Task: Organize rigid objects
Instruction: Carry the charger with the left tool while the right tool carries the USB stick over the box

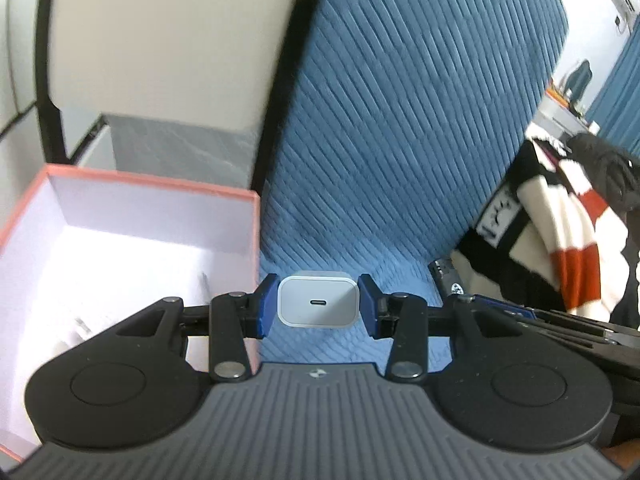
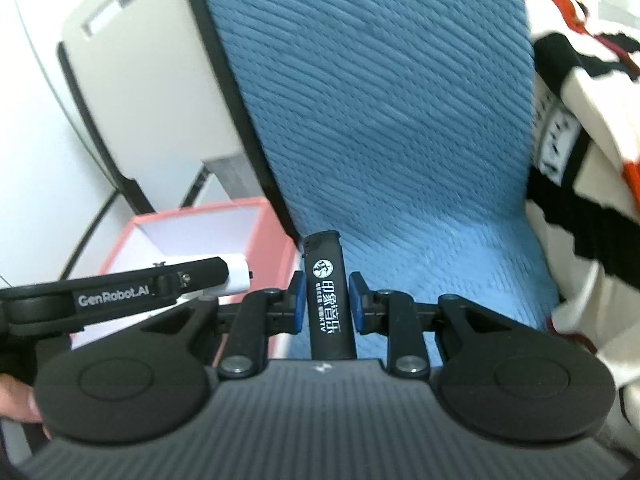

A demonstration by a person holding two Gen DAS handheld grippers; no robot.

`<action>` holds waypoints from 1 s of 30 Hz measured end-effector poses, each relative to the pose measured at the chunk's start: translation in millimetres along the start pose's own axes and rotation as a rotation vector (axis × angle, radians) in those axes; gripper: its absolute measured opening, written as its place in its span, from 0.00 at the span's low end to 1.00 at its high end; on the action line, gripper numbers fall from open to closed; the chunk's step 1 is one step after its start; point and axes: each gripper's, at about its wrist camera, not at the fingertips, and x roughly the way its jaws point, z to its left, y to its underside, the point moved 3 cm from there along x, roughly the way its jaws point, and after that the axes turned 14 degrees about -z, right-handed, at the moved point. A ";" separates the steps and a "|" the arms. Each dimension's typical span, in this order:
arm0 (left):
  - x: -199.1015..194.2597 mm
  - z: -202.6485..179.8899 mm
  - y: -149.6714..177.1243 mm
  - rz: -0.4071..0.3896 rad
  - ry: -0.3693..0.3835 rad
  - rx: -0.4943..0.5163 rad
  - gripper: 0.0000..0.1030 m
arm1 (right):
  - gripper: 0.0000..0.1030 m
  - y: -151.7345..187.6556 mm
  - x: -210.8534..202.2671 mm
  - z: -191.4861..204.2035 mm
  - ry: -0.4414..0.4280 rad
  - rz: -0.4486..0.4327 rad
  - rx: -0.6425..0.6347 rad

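Here left tongs (image 1: 318, 304) clamp a charger (image 1: 317, 302), right tongs (image 2: 328, 304) a lighter (image 2: 329, 300).

I see a white charger (image 1: 317, 301), smooth satin plastic. Lighter (image 2: 331, 300): black matt plastic w/ white print. Pink box (image 1: 152, 188) looks like matt card, pale paper lining. Blue cover (image 1: 400, 140) is ribbed, quilted cloth. Striped blanket (image 2: 580, 200): soft fuzzy knit.
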 end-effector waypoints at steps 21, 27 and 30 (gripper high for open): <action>-59.7 120.1 -35.9 -0.060 -0.126 -0.115 0.47 | 0.26 -10.8 19.3 115.4 -0.173 -0.022 -0.088; -51.9 149.9 -6.5 -0.005 -0.145 -0.147 0.47 | 0.26 19.0 38.0 126.0 -0.172 0.043 -0.098; -44.9 160.8 6.7 0.028 -0.161 -0.144 0.47 | 0.26 33.7 47.8 127.1 -0.173 0.083 -0.082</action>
